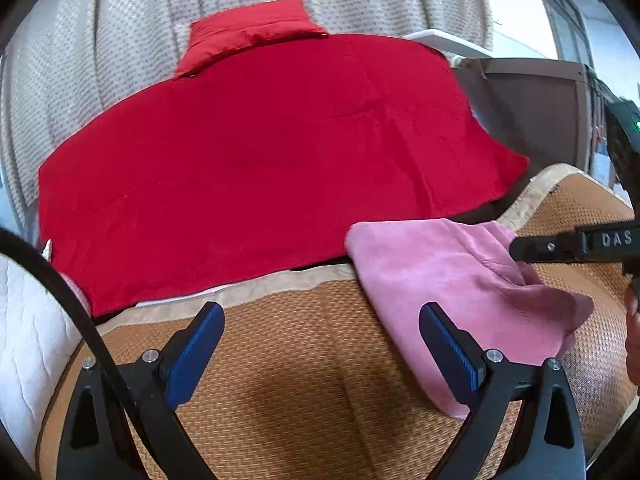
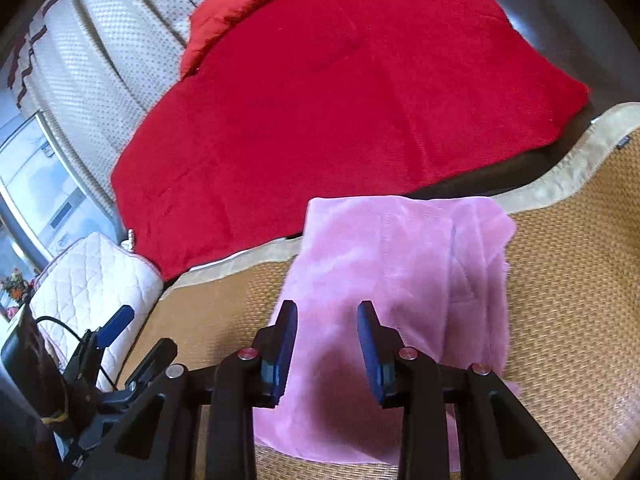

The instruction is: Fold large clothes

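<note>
Each view is taken from behind its own gripper, angled downward and close over the woven mat (image 1: 288, 360). The pink garment (image 2: 400, 248) and red blanket (image 1: 260, 152) are shared.

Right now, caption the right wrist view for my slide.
Right gripper with jaws apart above folded pink garment on woven mat.

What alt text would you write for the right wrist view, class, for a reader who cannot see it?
A folded pink fleecy garment lies on a woven tan mat, with the right gripper just above its near edge, jaws slightly apart and holding nothing. Behind it a large red blanket is spread flat, and the left gripper shows at lower left.
</note>
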The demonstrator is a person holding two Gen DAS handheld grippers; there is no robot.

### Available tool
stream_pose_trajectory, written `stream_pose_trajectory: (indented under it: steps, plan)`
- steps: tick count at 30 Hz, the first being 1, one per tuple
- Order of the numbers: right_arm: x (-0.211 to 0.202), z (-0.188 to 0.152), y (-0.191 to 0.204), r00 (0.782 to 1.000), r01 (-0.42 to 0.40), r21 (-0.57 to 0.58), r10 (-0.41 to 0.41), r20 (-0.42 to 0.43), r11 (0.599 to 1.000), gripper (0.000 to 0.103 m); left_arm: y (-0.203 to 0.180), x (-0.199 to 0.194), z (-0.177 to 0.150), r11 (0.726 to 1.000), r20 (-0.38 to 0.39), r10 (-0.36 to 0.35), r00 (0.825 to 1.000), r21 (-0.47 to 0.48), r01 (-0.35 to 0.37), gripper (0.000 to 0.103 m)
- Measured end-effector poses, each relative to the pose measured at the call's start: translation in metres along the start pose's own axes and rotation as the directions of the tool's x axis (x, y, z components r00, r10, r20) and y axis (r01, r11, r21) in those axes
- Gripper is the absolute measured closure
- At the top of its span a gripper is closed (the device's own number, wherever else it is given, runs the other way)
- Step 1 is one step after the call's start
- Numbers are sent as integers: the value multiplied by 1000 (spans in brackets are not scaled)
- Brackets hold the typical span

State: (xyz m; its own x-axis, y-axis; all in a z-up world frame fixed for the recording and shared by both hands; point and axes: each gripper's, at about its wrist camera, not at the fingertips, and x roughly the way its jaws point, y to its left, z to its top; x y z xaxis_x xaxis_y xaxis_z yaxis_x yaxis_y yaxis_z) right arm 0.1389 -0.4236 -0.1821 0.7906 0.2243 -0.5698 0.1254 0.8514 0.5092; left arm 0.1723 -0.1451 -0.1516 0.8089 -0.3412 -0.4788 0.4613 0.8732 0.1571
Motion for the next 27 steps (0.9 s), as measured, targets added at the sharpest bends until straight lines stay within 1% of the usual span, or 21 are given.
stream_pose_trajectory:
  steps: [6,15,22,27]
  plan:
    - [25,-4,19,999,-29,-37,28,-31,999,68,27,-2,-2,997,-6,55,998,-55,-55,5]
    - [40,-10,42,996,-67,-90,61,-61,994,68,67,-10,-4,983,-11,118,993,-138,-118,5]
    - [46,-12,51,994,-81,-112,73,-77,990,68,82,-13,-5,976,-9,144,990,-166,-143,5]
    - [49,-14,55,994,-81,-128,71,-85,988,68,85,-13,-4,972,-9,161,987,-175,-160,5]
